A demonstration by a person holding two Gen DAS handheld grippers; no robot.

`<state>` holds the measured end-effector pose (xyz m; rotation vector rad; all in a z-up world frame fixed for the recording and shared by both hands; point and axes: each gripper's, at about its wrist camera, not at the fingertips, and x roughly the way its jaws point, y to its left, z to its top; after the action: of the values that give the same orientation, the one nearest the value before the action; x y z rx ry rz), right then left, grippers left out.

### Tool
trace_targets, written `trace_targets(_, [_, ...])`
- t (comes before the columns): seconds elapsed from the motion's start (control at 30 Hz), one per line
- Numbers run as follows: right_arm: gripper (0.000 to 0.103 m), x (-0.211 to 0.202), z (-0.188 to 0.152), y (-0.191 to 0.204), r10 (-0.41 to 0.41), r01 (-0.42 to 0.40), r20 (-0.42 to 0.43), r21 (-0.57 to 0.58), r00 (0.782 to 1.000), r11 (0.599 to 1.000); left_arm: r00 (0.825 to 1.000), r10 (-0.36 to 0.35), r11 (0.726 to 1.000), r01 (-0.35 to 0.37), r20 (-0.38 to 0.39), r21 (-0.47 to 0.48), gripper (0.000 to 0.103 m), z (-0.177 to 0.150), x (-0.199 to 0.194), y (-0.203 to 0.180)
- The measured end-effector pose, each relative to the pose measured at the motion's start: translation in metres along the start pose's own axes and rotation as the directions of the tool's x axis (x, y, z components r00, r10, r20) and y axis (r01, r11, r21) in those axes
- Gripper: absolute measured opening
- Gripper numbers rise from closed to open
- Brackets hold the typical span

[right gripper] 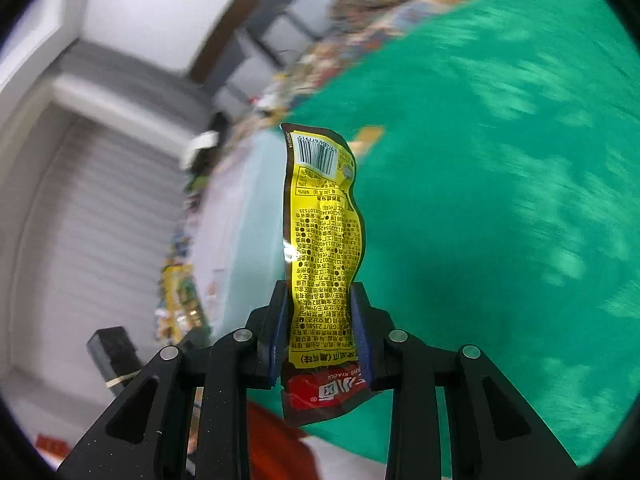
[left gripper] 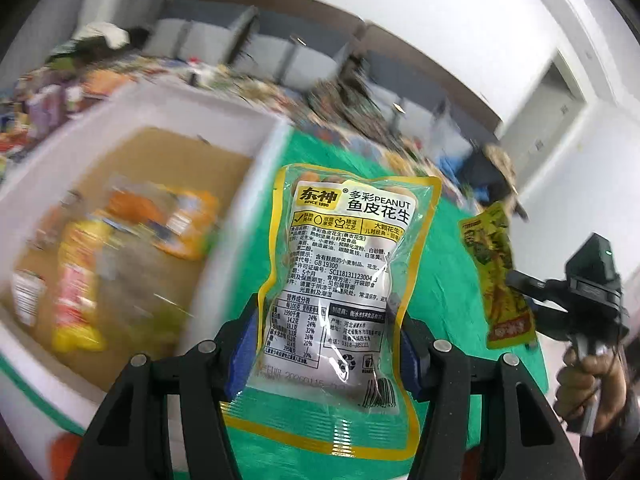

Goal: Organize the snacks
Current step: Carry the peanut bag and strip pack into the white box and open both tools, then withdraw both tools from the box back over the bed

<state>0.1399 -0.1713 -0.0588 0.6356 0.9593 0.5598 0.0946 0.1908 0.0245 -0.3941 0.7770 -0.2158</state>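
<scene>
Clear peanut packet with yellow border and printed back label, upright, pinched at its lower sides, narrow yellow snack pouch with barcode on top, red band below, upright, wavy, clamped near its base

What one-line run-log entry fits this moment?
left hand-held gripper: peanut bag | right hand-held gripper: yellow packet | box: snacks inside
</scene>
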Motion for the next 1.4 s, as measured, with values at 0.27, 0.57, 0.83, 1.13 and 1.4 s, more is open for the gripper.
trace_targets(0.27, [0.033, 0.11, 0.006, 0.171, 0.158, -0.184, -0.124, -0.231, 0.98, 0.955, 0.95, 0.309, 0.949, -0.307, 0.033, -0.067, 0.064, 0.033, -0.025, 0.107])
trace_targets(0.57, [0.073, 0.177, -0.042, 0.221, -0.065, -0.001, -0.121, -0.479, 0.99, 0.878, 0.881, 0.472, 0.874, -0.465, 0.021, -0.141, 0.09, 0.003, -0.024, 0.149])
trace_targets(0.83, [0.073, 0.15, -0.031, 0.081, -0.417, 0.389, 0.072, -0.532, 0.906, 0.752, 0.934, 0.343, 0.938, -0.334, 0.101, -0.097, 0.097, 0.007, -0.021, 0.076])
trace_targets(1.13, [0.073, 0.064, -0.027, -0.077, -0.683, 0.692, 0.218, -0.453, 0.697, 0.562, 0.994, 0.11, 0.986, -0.106, -0.026, 0.127, 0.102, -0.016, 0.052, -0.065])
trace_targets(1.4, [0.078, 0.033, -0.017, -0.116, -0.685, 0.734, 0.279, -0.365, 0.673, 0.572, 0.957, 0.174, 0.968, -0.123, -0.233, 0.22, 0.102, -0.064, 0.172, -0.116])
